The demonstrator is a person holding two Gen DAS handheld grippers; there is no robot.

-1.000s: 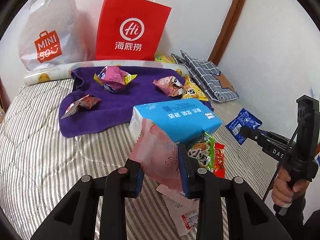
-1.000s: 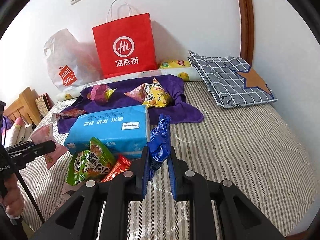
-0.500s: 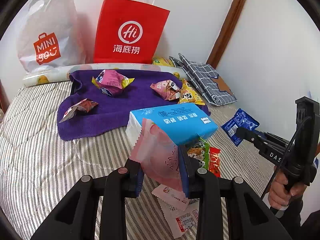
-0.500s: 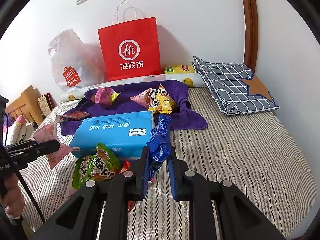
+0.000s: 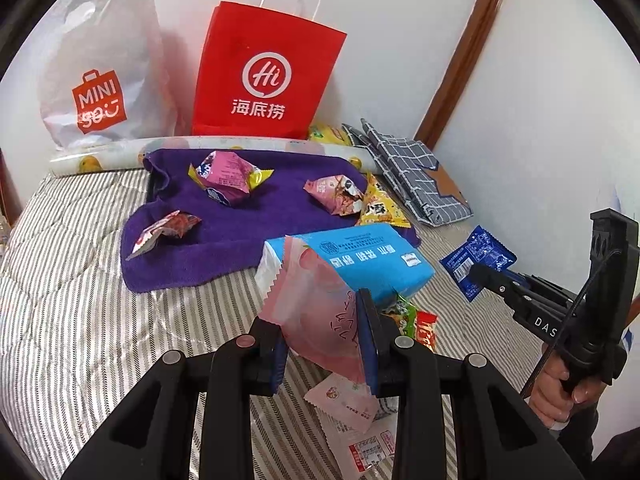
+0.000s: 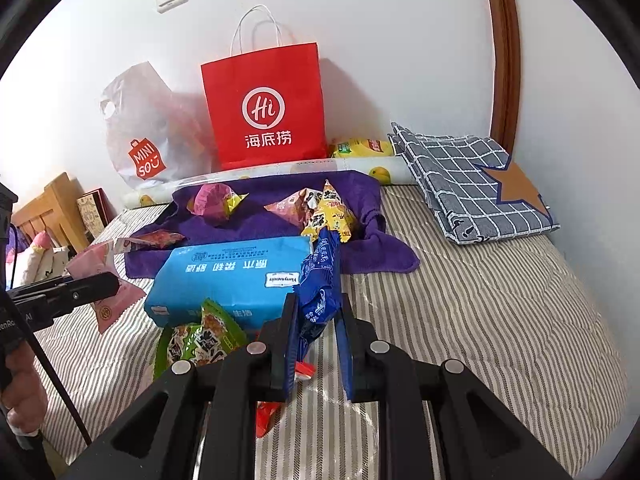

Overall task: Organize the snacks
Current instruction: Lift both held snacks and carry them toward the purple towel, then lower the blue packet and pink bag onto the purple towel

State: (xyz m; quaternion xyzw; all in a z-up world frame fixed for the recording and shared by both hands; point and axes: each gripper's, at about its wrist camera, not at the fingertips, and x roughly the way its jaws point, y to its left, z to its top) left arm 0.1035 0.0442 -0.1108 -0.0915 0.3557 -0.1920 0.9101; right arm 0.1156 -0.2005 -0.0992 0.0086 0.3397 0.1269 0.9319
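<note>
Little has shifted: left claw [image 5: 325, 338] pinches pink packet [image 5: 316, 312], right claw [image 6: 318, 346] blue packet [image 6: 320, 280], bare bedspread [image 6: 480, 320] rightward.

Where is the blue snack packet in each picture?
Left wrist view: the blue packet is at the right, held up by the right gripper.
Right wrist view: the packet is in the middle, between the gripper's fingers.
Shared landmark: the red bag.

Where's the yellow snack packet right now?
The yellow snack packet lies on the purple towel's right part, beside a pink packet, just behind the blue tissue pack.
</note>
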